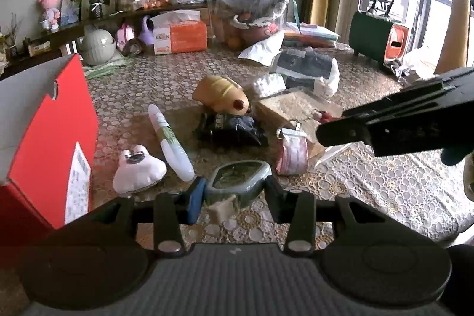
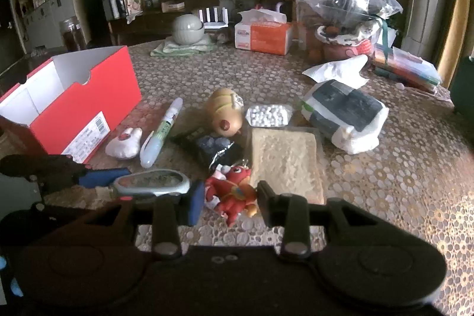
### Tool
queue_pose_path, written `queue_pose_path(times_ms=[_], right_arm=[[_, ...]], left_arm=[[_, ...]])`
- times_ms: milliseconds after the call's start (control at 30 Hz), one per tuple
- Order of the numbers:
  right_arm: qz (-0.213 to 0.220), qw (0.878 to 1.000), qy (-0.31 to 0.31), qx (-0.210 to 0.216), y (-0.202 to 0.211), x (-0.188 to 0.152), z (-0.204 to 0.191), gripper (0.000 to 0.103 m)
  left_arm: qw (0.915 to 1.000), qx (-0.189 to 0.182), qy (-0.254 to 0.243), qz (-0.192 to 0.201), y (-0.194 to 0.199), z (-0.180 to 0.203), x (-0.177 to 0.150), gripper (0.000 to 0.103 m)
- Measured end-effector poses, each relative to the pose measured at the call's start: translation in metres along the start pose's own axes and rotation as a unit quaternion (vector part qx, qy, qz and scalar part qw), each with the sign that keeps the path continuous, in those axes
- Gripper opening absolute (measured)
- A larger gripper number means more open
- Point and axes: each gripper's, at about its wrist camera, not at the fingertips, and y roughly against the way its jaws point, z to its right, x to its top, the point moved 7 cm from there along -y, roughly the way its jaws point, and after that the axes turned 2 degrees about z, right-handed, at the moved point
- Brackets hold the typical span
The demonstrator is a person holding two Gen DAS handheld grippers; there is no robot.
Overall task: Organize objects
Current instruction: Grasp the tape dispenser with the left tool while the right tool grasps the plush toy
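Left wrist view: left tongs (image 1: 235,196) clamp a grey-green oval case (image 1: 238,178), long axis across the jaws; red shoebox (image 1: 50,138) sits just left, the nearer drop. Right wrist view: right tongs (image 2: 231,197) grip a red plush keychain (image 2: 234,194) above the counter (image 2: 385,182); shoebox far left.

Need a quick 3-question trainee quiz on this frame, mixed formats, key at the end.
1. True or false: the red box is open at the top.
2. What does the right claw grip? A) white tube B) red toy C) tissue box
3. Fill in: the left claw is shut on a grey-green ____.

Key:
1. True; its white inside shows.
2. B, the red toy sits between its pads.
3. Case; the grey-green case is pinched at both ends.
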Motion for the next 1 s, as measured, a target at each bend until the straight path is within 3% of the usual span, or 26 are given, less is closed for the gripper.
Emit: queue_pose_path(times_ms=[367,667,1000], right_arm=[[0.018,0.999,0.024,-0.014,0.019,0.015,-0.004,0.037],[0.037,0.999,0.014,0.009,0.037,0.038,-0.008,0.037],[0.064,0.996,0.049,0.029,0.055,0.074,-0.043,0.037]], left_arm=[[0.9997,0.008,0.016,0.019,0.016,-0.011,0.016,0.04],[0.9981,0.009,0.044,0.041,0.035,-0.027,0.039,0.04],[0.9956,0.03,0.047,0.075,0.078,-0.063,0.076,0.04]])
